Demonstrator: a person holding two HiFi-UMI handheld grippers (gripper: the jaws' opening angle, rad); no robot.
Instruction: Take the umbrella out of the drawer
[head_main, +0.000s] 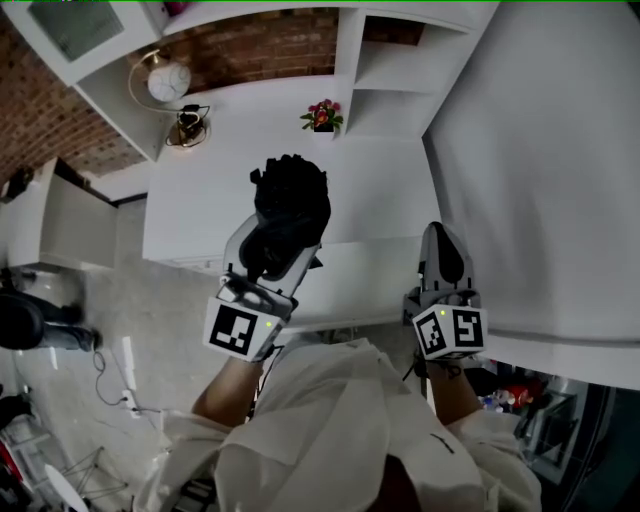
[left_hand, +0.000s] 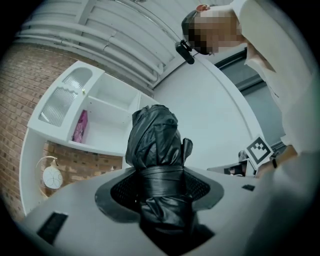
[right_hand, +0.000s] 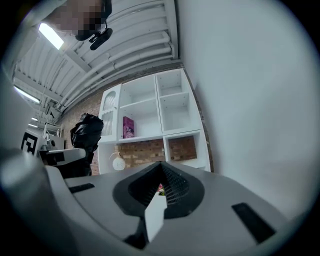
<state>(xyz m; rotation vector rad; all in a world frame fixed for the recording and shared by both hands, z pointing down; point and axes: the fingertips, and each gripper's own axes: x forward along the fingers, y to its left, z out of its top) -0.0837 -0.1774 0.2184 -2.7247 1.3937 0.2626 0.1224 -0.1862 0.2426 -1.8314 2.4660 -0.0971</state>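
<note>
The umbrella – black, folded, strapped round its middle – is pinched in my left gripper. In the left gripper view both jaws press on the bundle at the strap, and its bunched end sticks out well past the tips. In the head view it hangs over the front part of the white desk, touching nothing but my jaws.

My right gripper is off to the right, well apart from the umbrella and just beside a plain white wall. Its jaws are pressed together with nothing between them – the right gripper view shows them meeting at a point.

At the back of the desk stands a small bunch of flowers, and to the left of it a round white ornament in a gold hoop. Behind them are brick and white shelves; a pink book stands upright in one compartment.
</note>
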